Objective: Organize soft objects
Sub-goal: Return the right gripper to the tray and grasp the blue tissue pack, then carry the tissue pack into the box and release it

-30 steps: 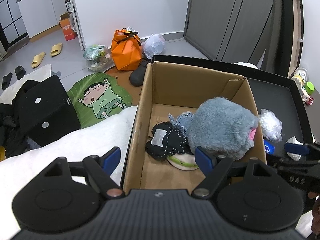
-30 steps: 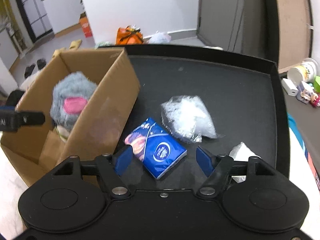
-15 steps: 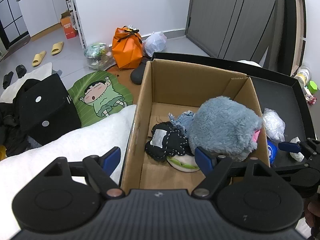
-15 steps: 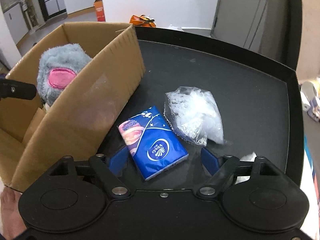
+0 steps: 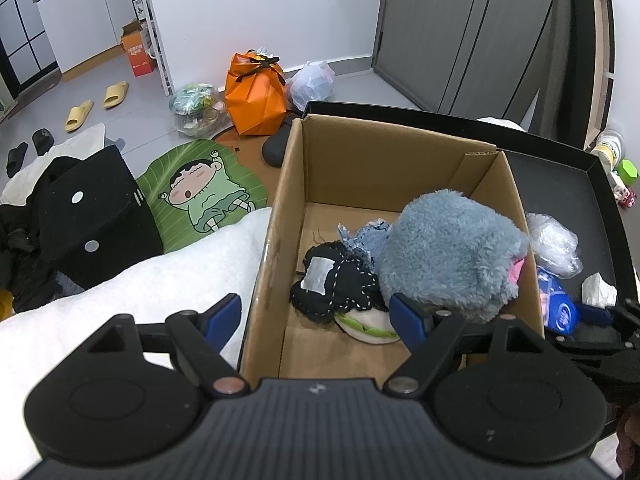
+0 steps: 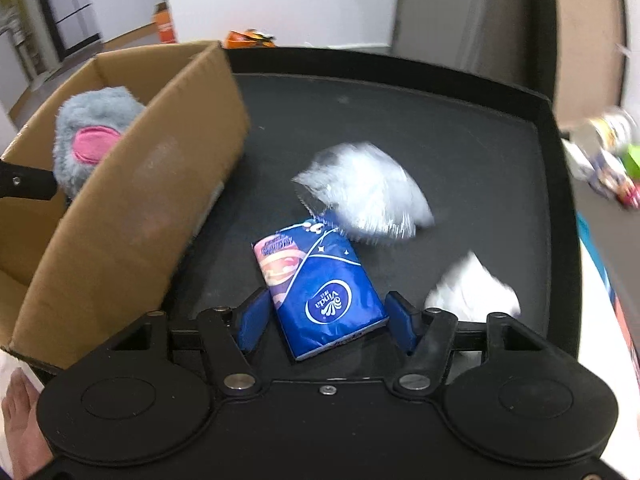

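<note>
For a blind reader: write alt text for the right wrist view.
The open right tool straddles a blue tissue pack lying on a black tray. A clear plastic bag and crumpled white tissue lie beyond; a cardboard box at left holds a grey plush toy.

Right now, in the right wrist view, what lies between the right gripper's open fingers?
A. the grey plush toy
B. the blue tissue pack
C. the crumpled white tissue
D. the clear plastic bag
B: the blue tissue pack lies flat on the black tray between the spread fingers of the right gripper, while the clear plastic bag and crumpled white tissue lie outside them.
</note>
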Demonstrator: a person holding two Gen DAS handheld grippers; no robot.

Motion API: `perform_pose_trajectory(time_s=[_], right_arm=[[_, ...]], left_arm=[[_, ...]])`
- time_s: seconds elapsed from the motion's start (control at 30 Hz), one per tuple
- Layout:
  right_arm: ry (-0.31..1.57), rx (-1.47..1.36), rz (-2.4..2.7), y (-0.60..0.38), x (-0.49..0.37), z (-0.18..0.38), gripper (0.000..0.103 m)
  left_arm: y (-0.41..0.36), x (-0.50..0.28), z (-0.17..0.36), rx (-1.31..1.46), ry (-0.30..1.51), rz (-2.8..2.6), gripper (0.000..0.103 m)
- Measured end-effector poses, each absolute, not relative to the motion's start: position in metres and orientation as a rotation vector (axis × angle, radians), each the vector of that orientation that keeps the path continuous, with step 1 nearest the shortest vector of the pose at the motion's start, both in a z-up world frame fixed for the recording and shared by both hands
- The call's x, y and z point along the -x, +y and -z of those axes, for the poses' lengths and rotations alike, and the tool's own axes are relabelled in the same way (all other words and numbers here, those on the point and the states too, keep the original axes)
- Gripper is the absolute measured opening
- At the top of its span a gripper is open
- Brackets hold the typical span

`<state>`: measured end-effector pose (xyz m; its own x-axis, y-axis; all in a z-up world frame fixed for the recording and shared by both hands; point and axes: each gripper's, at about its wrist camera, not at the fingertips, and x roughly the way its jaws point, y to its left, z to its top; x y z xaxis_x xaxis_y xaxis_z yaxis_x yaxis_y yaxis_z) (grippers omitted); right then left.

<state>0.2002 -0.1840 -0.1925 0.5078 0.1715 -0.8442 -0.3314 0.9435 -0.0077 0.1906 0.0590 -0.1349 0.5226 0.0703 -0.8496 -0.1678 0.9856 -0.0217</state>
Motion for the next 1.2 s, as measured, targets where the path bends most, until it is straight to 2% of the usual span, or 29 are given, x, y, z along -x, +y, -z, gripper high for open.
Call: perform_pose_trajectory(time_s=[0.1, 0.47, 0.5, 0.6, 0.8, 1.2], right_arm=[[1.009, 0.157, -0.295, -0.186, -0.193, 0.194, 0.065], [0.993, 0.189, -0.348, -0.172, -0.180, 0.197, 0.065], [0.986, 0.196, -0.348, -0.171, -0.180, 0.197, 0.064], [0.975, 0.227, -0.348, -0.171, -0.177, 0.196, 0.051], [0.967, 0.111, -0.353, -0.186, -0.185, 0.177, 0.050], [0.863, 0.100, -0.392, -0.182, -0.189, 0.136, 0.050]], left_arm=[[0.059, -0.190, 0.135, 0.104, 1.012, -0.141, 0.080], [0.059, -0.189, 0.136, 0.106, 1.009, -0.137, 0.080], [0.059, -0.189, 0.136, 0.105, 1.009, -0.136, 0.080], [0.060, -0.190, 0.136, 0.109, 1.010, -0.136, 0.080], [0.062, -0.189, 0.136, 0.117, 1.006, -0.131, 0.080], [0.071, -0.181, 0.130, 0.121, 0.976, -0.142, 0.080]])
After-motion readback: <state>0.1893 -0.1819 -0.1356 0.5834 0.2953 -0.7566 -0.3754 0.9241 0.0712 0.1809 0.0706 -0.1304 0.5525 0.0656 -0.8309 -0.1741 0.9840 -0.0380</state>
